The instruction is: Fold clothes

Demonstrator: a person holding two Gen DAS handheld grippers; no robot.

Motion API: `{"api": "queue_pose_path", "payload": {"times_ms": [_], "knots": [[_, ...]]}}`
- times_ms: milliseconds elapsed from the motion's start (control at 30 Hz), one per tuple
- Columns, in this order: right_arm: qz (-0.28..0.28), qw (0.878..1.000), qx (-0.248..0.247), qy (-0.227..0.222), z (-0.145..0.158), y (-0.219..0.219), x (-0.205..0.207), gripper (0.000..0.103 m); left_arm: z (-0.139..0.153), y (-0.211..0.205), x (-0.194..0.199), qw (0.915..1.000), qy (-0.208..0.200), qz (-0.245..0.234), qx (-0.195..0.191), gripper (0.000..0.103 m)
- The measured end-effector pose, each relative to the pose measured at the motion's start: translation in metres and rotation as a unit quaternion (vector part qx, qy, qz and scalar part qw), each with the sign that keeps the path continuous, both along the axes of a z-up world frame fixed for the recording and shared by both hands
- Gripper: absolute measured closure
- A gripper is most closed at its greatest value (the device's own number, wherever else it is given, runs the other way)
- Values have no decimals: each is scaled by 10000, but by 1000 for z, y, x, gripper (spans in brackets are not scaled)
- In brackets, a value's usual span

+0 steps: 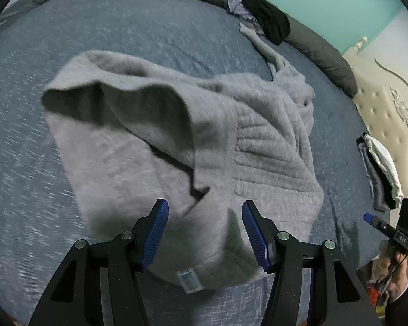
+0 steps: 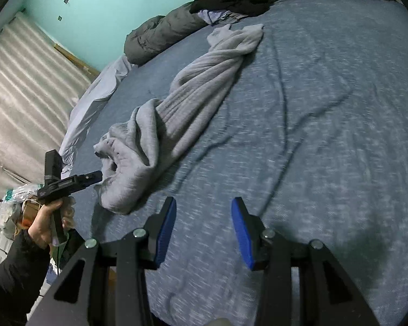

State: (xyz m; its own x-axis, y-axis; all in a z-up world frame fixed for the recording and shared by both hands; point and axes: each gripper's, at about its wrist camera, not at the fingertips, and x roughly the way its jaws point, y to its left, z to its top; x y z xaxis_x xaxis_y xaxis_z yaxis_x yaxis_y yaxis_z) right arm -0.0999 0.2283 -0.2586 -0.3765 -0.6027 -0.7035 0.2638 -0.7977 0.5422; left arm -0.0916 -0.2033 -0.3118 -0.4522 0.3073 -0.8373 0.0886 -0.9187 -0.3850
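A grey fleece garment (image 1: 193,141) lies crumpled on the blue bed cover (image 1: 27,135), with a white label (image 1: 189,281) at its near hem. My left gripper (image 1: 205,207) hovers open just above that near edge, with nothing between its blue pads. In the right wrist view the same garment (image 2: 160,125) stretches as a long bunched heap toward the far side of the bed. My right gripper (image 2: 203,206) stands open over bare bed cover (image 2: 312,135), to the right of the garment and apart from it. The left gripper (image 2: 95,176) appears at the garment's near end.
A dark grey duvet (image 1: 321,46) and black clothes (image 1: 266,13) lie along the bed's far edge. A small stack of folded clothes (image 1: 380,171) sits by the cream headboard (image 1: 389,103). A curtain (image 2: 21,95) hangs beyond the bed's left side. A hand (image 2: 45,225) holds the left gripper.
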Motion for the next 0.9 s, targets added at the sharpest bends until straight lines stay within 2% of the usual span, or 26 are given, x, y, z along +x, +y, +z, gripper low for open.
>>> {"api": "queue_pose_path", "payload": {"times_ms": [100, 233, 333, 400, 533, 633, 700, 800, 900], "knots": [[-116, 9999, 0, -10, -2, 12, 5, 60, -5, 11, 0, 9999, -32, -146, -59, 43], [-241, 9997, -2, -45, -5, 23, 12, 60, -13, 18, 2, 9995, -116, -273, -141, 82], [-304, 9995, -10, -83, -7, 27, 14, 60, -9, 21, 10, 9991, 20, -340, -238, 88], [-332, 9994, -10, -90, -8, 29, 16, 60, 4, 18, 17, 9986, 250, -310, -347, 89], [-376, 9993, 11, -72, -7, 33, 19, 60, 39, -18, 40, 9961, 756, 118, -442, 91], [-397, 9992, 16, -69, -7, 33, 18, 60, 57, -57, 56, 9928, 932, 506, -553, 93], [-392, 9992, 37, -71, -8, 32, 15, 60, 64, -89, 66, 9905, 945, 772, -630, 95], [-377, 9992, 63, -102, -9, 27, 9, 60, 60, -114, 78, 9902, 798, 916, -689, 95], [-324, 9993, 120, -158, -13, 18, 0, 59, 49, -109, 76, 9912, 730, 893, -649, 95]]}}
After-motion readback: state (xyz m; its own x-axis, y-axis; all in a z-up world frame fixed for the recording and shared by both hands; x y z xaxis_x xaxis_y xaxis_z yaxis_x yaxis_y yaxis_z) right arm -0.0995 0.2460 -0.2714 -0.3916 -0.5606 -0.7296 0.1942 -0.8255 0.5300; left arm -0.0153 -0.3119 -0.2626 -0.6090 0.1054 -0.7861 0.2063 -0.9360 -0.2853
